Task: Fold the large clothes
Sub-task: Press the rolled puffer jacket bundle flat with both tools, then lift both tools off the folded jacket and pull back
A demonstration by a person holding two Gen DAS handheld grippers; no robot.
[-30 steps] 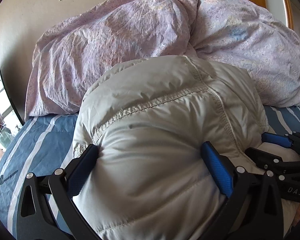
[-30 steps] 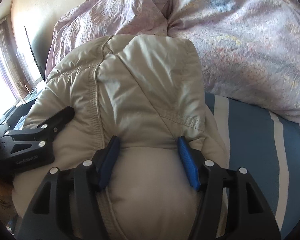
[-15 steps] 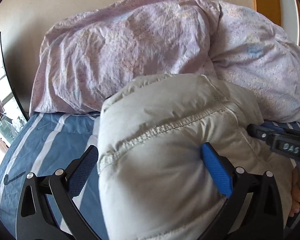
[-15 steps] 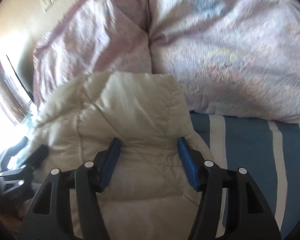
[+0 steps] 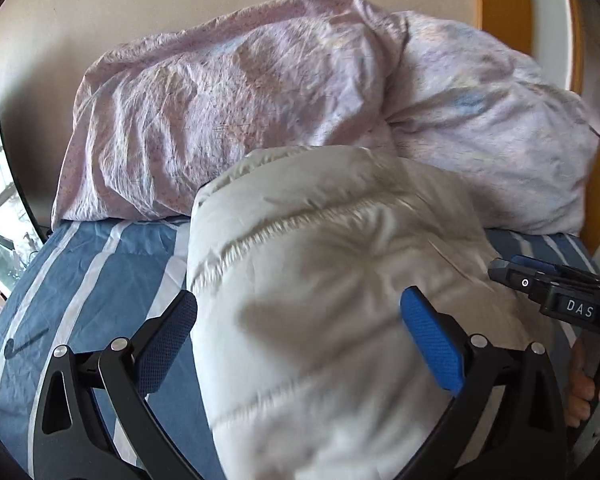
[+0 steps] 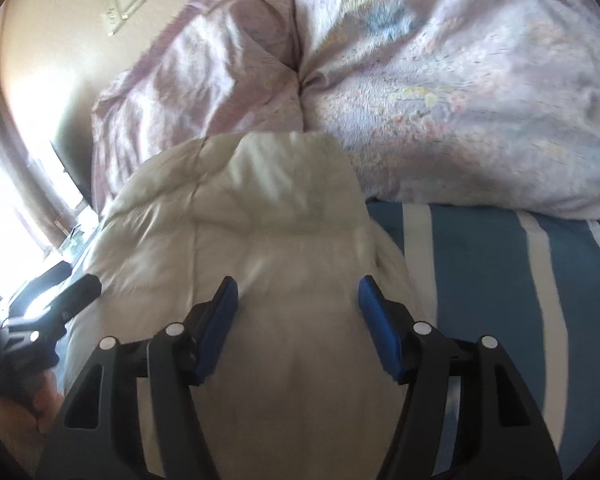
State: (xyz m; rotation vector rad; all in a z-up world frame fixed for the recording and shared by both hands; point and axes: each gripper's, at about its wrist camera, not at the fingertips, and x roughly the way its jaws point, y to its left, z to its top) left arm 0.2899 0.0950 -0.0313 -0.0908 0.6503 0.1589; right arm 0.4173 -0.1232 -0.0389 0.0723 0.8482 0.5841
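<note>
Jacket bulk fills both my feeds: a puffy white down jacket (image 5: 332, 280) sits bundled on the bed (image 5: 100, 272), on the blue-and-white striped sheet, its far edge pressing against the crumpled lilac duvet (image 5: 240, 100) heaped at the wall.

On the left wrist view, my left gripper (image 5: 298, 328) has its jaws spread wide, one blue pad on each side of the padded roll. The near-left pad sits just off the jacket's edge over the sheet; the right pad is against the fabric. I'm straddling it, not pinching it. A stitched seam runs across the jacket ahead of the jaws. The other tool pokes in from the right edge, also low at the jacket's flank, with the operator's fingers (image 5: 580, 396) visible under it.

On the right wrist view, my right gripper (image 6: 296, 320) also has jaws parted, with the jacket (image 6: 276, 216) mounded up between both pads and running forward from them toward the duvet (image 6: 440, 80). Fabric looks to touch both pads, though motion blur softens the contact. Striped sheet (image 6: 480, 280) shows to the right.
</note>
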